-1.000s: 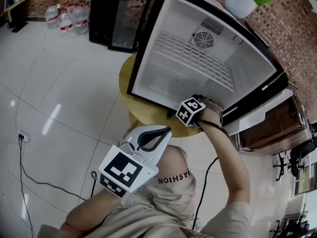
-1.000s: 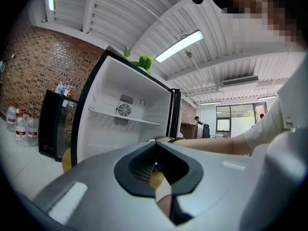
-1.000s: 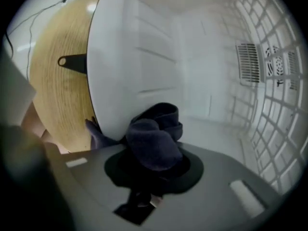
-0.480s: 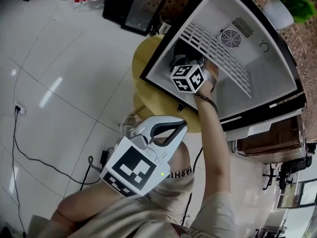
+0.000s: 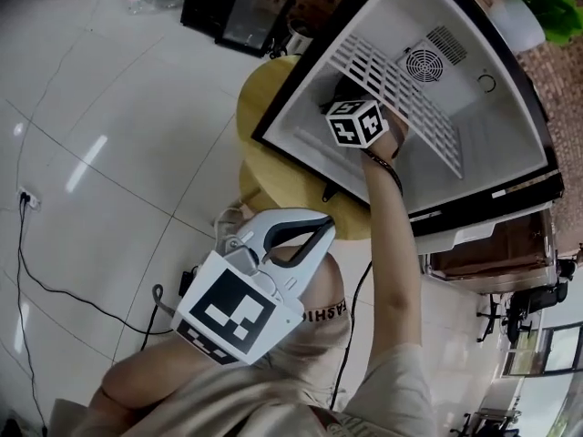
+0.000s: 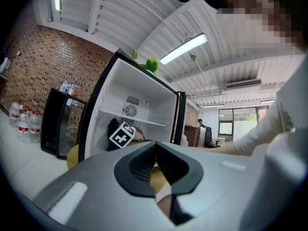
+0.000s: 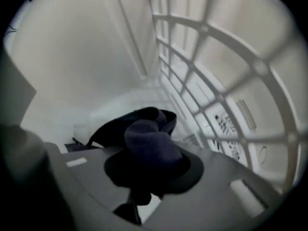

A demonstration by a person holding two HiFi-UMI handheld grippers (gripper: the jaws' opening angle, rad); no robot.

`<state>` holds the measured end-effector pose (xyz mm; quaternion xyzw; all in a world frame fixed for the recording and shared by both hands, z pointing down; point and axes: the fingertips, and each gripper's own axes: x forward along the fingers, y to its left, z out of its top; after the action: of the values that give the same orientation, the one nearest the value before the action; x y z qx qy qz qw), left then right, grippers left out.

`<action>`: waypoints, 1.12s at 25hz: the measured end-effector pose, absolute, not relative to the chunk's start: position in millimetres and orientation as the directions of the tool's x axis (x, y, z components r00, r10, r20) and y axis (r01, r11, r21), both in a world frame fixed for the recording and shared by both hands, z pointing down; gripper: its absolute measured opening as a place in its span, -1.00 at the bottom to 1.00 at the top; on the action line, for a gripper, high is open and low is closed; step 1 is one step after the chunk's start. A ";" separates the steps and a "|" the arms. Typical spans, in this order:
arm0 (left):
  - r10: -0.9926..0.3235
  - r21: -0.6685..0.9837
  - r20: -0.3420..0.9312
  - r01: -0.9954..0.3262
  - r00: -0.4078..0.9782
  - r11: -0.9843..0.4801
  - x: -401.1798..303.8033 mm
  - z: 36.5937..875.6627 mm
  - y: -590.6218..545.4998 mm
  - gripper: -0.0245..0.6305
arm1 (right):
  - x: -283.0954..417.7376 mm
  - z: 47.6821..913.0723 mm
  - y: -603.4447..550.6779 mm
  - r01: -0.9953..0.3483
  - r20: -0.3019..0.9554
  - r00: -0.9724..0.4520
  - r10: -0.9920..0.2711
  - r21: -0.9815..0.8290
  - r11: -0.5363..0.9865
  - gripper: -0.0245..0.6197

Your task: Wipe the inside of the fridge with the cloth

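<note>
Cloth: the dark blue soft cloth [image 7: 147, 141] is a bunched wad inside the small white open fridge with the black frame [image 5: 474, 144]. It is in the space under the white wire shelf [image 7: 207, 71], near the left inner wall.

Right hand-held gripper: the right hand-held gripper [image 7: 151, 174] has its jaws closed on the cloth and pinches it. The wad bulges out over the jaw tips, and one loose fold lies further ahead.

Cloth against gripper: the cloth sits between the jaws and in front of them, so it is the first thing to meet a surface. We cannot tell whether it already touches the wall.

Left hand-held gripper: the left hand-held gripper [image 6: 155, 165] is outside the fridge above the person's lap. Its jaws are pressed together with nothing between them.

Risk, shelf: we think the loose fold could catch in the bars of the shelf, because the shelf is just beside the wad.

Risk, grip: we judge that hard dragging along the wall could pull the cloth out of the pinch. Then the bare jaws would scrape the plastic.

Risk, fridge: the fridge stands on a round yellow desk [image 5: 264, 107]. A strong push inwards could shift it, we believe, since the other hand does not steady it.
</note>
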<state>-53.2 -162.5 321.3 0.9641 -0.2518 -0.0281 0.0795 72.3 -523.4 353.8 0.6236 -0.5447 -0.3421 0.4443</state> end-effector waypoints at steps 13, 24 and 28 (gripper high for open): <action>-0.451 0.123 -0.035 -0.444 0.892 -0.888 -37.0 312.4 -146.4 -0.93 | 206.0 367.0 -469.6 -0.325 0.193 0.440 -0.877 0.945 0.045 -0.67; -0.460 0.157 -0.033 -0.450 0.887 -0.879 -48.2 317.3 -150.9 -0.93 | -10.8 398.1 -537.4 -0.301 0.247 -0.019 -0.969 0.923 0.241 -0.67; -0.477 0.196 -0.034 -0.462 0.878 -0.865 -48.3 315.3 -153.5 -0.93 | -0.6 403.0 -549.1 -0.266 0.251 0.045 -0.967 0.936 0.231 -0.68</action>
<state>-48.3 -153.5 315.3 0.9648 -0.2433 -0.0406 0.0915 -0.6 -549.1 403.0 0.5150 -0.5985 -0.3456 0.5071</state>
